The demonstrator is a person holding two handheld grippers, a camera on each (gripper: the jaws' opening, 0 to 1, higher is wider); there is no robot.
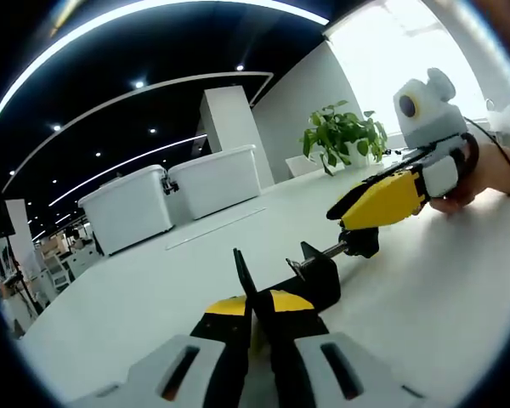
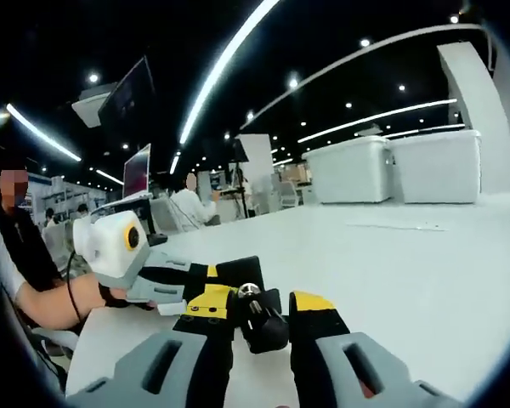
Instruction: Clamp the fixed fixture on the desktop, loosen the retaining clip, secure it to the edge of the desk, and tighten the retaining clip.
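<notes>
the white bench (image 1: 459,314) runs wide and bare under both grippers, with two white storage bins (image 1: 166,197) standing well back on it and a potted plant (image 1: 344,136) further off toward the bright window. a person's hand (image 1: 484,174) carries the right gripper (image 1: 370,208) in from the side in the left gripper view.

the fixture (image 1: 319,272), a small black clamp with a threaded screw, sits on the bench between the two grippers. the left gripper (image 1: 253,293) has its fingers pressed together on the clamp's black body, pinching it. the right gripper's fingers look closed around the knob (image 2: 263,321) at the end of the screw; in the right gripper view the knob sits between them, touching both.

judged from its look, the fixture is rigid metal or hard plastic, light enough to lift with one gripper, and smooth, so it may slip or twist under turning force. the body is the place to hold firm; the knob is the part to turn, gripped squarely across its sides.
</notes>
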